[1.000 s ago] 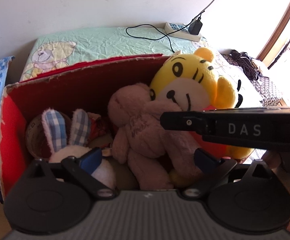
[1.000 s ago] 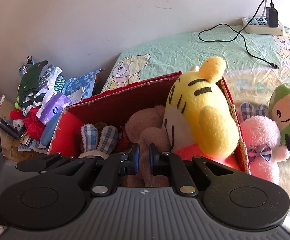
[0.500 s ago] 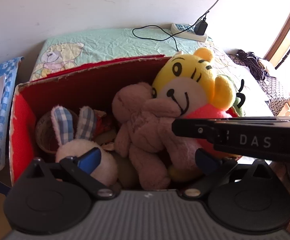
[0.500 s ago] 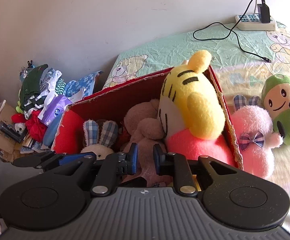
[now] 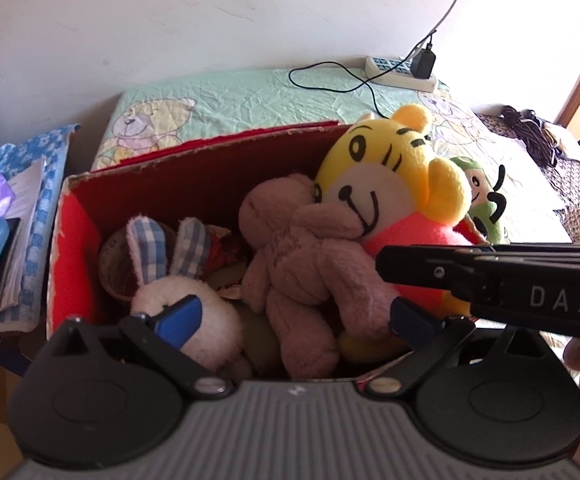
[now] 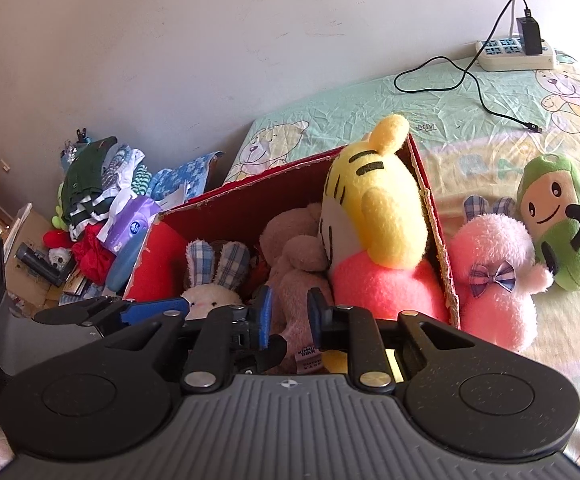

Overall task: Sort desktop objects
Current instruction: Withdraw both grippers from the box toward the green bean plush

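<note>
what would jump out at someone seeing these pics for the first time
The big yellow tiger plush stands out most, sticking up above the rim at the right end of the red cardboard box, pressed against a brown teddy bear. Outside the box on the bear-print sheet lie a pink bunny and a green plush side by side. Both grippers hover at the box's near edge, the left gripper open wide, the right gripper only narrowly open.

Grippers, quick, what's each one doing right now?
Left gripper: open, holding nothing.
Right gripper: partly open, holding nothing.
</note>
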The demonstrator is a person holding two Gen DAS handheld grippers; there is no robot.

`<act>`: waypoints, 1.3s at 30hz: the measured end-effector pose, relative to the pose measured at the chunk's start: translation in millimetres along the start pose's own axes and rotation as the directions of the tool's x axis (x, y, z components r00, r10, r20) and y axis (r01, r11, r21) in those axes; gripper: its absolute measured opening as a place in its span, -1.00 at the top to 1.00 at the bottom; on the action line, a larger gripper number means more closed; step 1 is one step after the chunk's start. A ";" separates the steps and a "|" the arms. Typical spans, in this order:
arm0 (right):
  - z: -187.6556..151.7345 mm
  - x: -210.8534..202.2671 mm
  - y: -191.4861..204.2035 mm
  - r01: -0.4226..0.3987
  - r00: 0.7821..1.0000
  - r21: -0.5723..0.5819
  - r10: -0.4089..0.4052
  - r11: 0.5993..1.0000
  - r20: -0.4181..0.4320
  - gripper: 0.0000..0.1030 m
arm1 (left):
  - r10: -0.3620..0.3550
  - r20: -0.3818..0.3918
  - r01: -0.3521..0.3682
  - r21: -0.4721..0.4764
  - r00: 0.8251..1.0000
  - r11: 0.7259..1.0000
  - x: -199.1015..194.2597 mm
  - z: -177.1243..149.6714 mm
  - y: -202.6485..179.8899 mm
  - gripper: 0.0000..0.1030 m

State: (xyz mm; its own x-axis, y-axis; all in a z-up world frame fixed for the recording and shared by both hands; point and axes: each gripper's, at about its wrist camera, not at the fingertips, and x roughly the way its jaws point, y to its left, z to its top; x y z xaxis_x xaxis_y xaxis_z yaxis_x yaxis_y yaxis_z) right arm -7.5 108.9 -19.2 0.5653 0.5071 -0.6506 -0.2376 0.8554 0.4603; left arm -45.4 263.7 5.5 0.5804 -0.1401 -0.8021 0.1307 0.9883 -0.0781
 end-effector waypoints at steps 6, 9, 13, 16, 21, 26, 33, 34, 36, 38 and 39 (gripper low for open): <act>3.9 -9.9 -13.2 -0.068 0.997 -0.001 0.068 0.998 -0.019 0.58 | 0.086 0.031 -0.086 -0.007 0.996 0.996 -11.6 0.5 -20.6 -0.95; 6.1 -18.9 -19.5 -0.104 0.994 -0.017 0.104 0.994 -0.016 0.56 | 0.111 0.030 -0.110 -0.033 0.993 0.993 -15.0 1.0 -28.6 -0.95; 8.4 -31.4 -30.8 -0.146 0.989 -0.013 0.145 0.989 -0.007 0.50 | 0.136 0.048 -0.134 -0.046 0.990 0.990 -23.6 4.2 -42.8 -0.95; 9.6 -42.5 -43.6 -0.158 0.987 -0.010 0.158 0.987 0.011 0.47 | 0.156 0.075 -0.154 -0.031 0.985 0.988 -30.6 9.1 -59.0 -0.95; 14.5 -59.2 -69.3 -0.172 0.985 0.021 0.172 0.985 0.031 0.46 | 0.162 0.097 -0.163 0.004 0.982 0.987 -32.3 15.6 -89.1 -0.95; 15.6 -72.4 -96.9 -0.151 0.988 0.048 0.149 0.987 0.048 0.46 | 0.129 0.100 -0.134 0.039 0.987 0.990 -25.8 22.4 -121.1 -0.95; 14.5 -89.3 -142.4 -0.111 0.993 0.095 0.105 0.989 0.058 0.46 | 0.075 0.091 -0.083 0.088 0.993 0.993 -8.9 27.6 -165.6 -0.95; 13.9 -91.6 -149.1 -0.105 0.993 0.103 0.099 0.989 0.057 0.46 | 0.067 0.087 -0.075 0.096 0.994 0.993 -5.8 27.5 -172.6 -0.95; 13.4 -95.5 -162.7 -0.090 0.995 0.122 0.084 0.988 0.052 0.46 | 0.048 0.077 -0.057 0.109 0.996 0.992 0.6 27.0 -185.4 -0.95; 13.5 -98.4 -176.0 -0.078 0.996 0.139 0.073 0.987 0.044 0.46 | 0.028 0.063 -0.036 0.121 0.998 0.992 8.6 26.3 -197.3 -0.95; 13.1 -99.5 -182.3 -0.073 0.997 0.148 0.068 0.986 0.039 0.46 | 0.018 0.056 -0.025 0.126 0.998 0.992 12.4 25.8 -202.4 -0.95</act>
State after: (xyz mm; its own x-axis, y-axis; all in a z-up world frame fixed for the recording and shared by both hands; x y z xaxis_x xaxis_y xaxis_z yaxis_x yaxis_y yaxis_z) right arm -10.0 -98.9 -30.5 0.5781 0.5597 -0.5937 -0.1589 0.7910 0.5909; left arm -43.9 60.4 26.6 0.6271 -0.1256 -0.7687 0.2166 0.9761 0.0171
